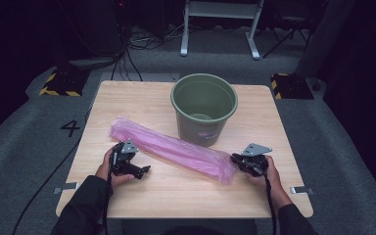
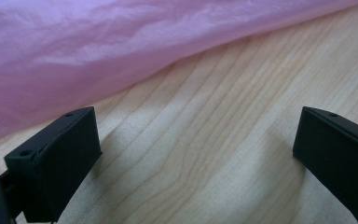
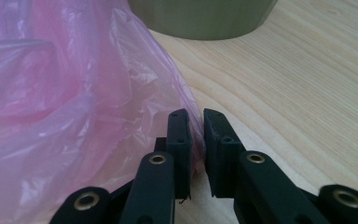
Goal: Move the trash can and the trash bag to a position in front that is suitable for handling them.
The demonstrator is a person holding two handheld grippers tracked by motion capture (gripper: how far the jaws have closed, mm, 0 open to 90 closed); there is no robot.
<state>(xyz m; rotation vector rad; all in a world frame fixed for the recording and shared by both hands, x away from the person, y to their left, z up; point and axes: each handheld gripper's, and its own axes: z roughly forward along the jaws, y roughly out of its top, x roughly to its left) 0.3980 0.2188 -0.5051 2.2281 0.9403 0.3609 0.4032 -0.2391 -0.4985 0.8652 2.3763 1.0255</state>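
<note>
Pink plastic bag (image 1: 174, 149): lying folded in a long strip across the wooden table (image 1: 127, 98), slanting from the left-middle toward the right near edge, its middle passing just in front of the green bucket (image 1: 204, 108) (likely the thing meant to be lined).

Right gripper (image 1: 240, 160): pinching the bag's near-right corner, the 2 jaws closed almost together with a fold of thin film caught between them in the right gripper view (image 3: 195, 135); gripping at the corner probably to get 1 layer to lift or to start shaking the bag open.

Left gripper (image 1: 142, 171): resting low over bare wood just beside the bag's near edge, jaws standing wide apart and holding nothing, the pink film (image 2: 98, 51) lying just beyond them; waiting open, seemingly to take a 2nd hold once the right side is secured.

Bucket: standing upright and empty at the table's far middle, mouth facing up, ready to receive the bag.

Step in hand: securing the 1st corner, judging by the single grip.
</note>
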